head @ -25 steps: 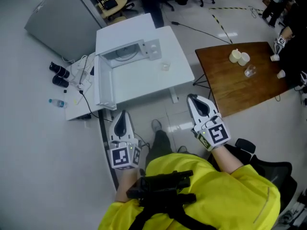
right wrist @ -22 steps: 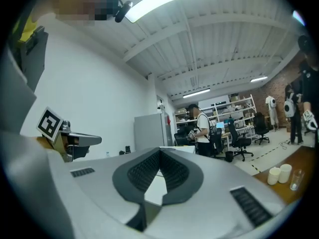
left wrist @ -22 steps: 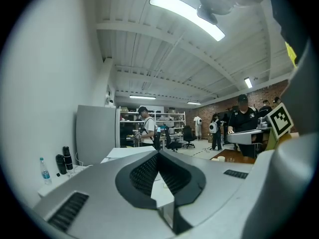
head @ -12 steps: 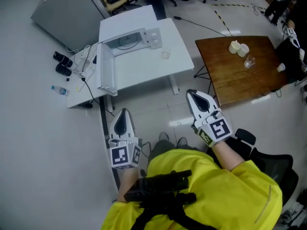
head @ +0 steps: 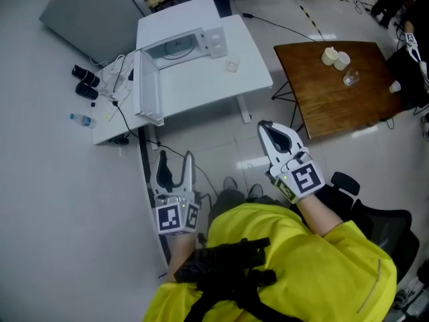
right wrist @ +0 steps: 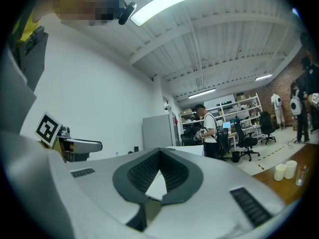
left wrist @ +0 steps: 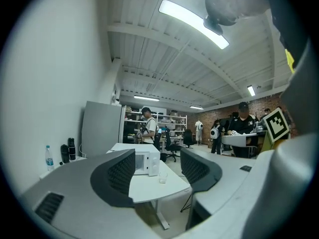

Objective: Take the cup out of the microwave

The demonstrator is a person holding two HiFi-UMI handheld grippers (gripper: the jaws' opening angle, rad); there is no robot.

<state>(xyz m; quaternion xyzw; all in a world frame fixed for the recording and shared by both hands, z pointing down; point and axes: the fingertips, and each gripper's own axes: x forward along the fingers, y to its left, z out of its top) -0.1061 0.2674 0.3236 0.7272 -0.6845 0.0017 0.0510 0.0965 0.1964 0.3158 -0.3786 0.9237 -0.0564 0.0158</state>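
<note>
A person in a yellow top (head: 295,274) is standing on the pale floor (head: 53,206) and is holding a pair of tongs in each hand. Both pairs are pointing level, toward the desks ahead.

A white desk (head: 201,96) is standing in front of the person. A brown desk (head: 322,102) is standing to its right, apart from it.

The microwave (head: 177,19) is sitting at the far end of the white desk. Its door (head: 147,86) is hanging wide open on the left side, and a round plate is showing inside.

The left tongs (head: 175,163) are hanging over the floor, well apart from the white desk. Their jaws are opening, and nothing is sitting between them.

The right tongs (head: 265,126) are hanging over the floor between the two desks. Their tips are pressing together, and they are holding nothing.

The cup (head: 232,64) is clear. It is standing upright on the white desk, outside the microwave, just in front of the button side. Neither pair of tongs is touching it.

Two pale cups (head: 334,59) are sitting close together on the brown desk.
</note>
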